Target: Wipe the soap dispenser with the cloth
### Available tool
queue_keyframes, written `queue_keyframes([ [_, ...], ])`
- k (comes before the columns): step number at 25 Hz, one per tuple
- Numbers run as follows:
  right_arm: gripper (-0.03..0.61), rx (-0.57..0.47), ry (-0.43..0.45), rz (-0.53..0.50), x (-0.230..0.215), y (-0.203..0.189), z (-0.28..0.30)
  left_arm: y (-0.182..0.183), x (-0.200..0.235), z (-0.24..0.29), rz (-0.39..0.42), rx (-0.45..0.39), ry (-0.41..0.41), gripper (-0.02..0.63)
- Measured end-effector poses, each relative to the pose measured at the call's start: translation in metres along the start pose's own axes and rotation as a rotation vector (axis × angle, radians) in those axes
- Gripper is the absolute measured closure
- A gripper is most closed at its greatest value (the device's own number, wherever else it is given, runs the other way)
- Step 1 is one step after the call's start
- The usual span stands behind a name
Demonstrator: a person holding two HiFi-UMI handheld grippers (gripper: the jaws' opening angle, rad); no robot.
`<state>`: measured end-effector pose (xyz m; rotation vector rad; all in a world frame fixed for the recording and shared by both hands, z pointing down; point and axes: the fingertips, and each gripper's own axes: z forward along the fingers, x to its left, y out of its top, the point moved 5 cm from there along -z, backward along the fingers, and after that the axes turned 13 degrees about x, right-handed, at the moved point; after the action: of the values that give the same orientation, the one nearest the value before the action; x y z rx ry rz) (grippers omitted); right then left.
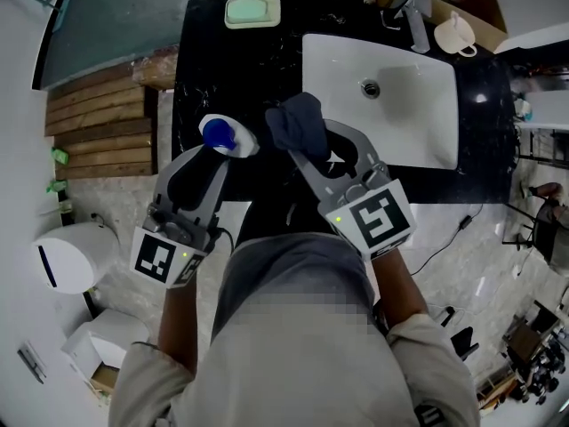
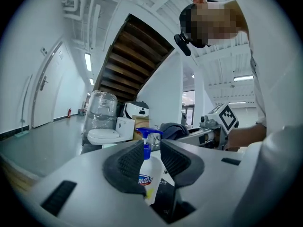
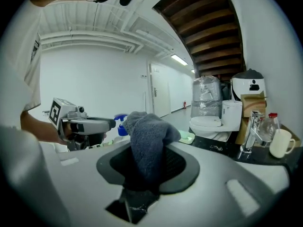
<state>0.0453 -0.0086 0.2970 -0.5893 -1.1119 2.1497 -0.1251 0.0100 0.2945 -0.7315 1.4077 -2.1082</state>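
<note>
Left gripper point(image 2: 151, 156) is sitting fairly wide but clamping the white soap dispenser point(image 1: 227, 136) with the blue pump, pads pressing on its sides. It's holding it over the near edge of the black counter point(image 1: 204, 69), left of the sink point(image 1: 418, 123). Right gripper point(image 3: 150, 162) is pinching a bunched dark cloth point(image 3: 149, 138) and hanging just right of the dispenser, not touching as far as I can tell. Far side, a green soap dish point(image 1: 252, 11) and a mug point(image 1: 455, 36) are sitting by the faucet point(image 1: 411, 7).

Black counter point(image 1: 222, 69), white sink point(image 1: 418, 123), wooden staircase point(image 2: 137, 60), pale speckled floor point(image 1: 116, 201)
</note>
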Motion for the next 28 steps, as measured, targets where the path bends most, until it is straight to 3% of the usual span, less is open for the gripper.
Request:
queue_keyframes([
  [10, 0.462, 0.002, 0.089, -0.095, 0.012, 0.0, -0.035, 0.004, -0.043, -0.026, -0.032, -0.037, 0.09, 0.605],
  [18, 0.463, -0.014, 0.195, -0.095, 0.028, -0.004, -0.07, 0.006, -0.085, -0.025, -0.036, -0.024, 0.105, 0.607],
  [28, 0.466, -0.082, 0.193, -0.096, 0.03, 0.005, -0.098, 0.011, -0.107, -0.016, -0.051, -0.038, 0.109, 0.607],
])
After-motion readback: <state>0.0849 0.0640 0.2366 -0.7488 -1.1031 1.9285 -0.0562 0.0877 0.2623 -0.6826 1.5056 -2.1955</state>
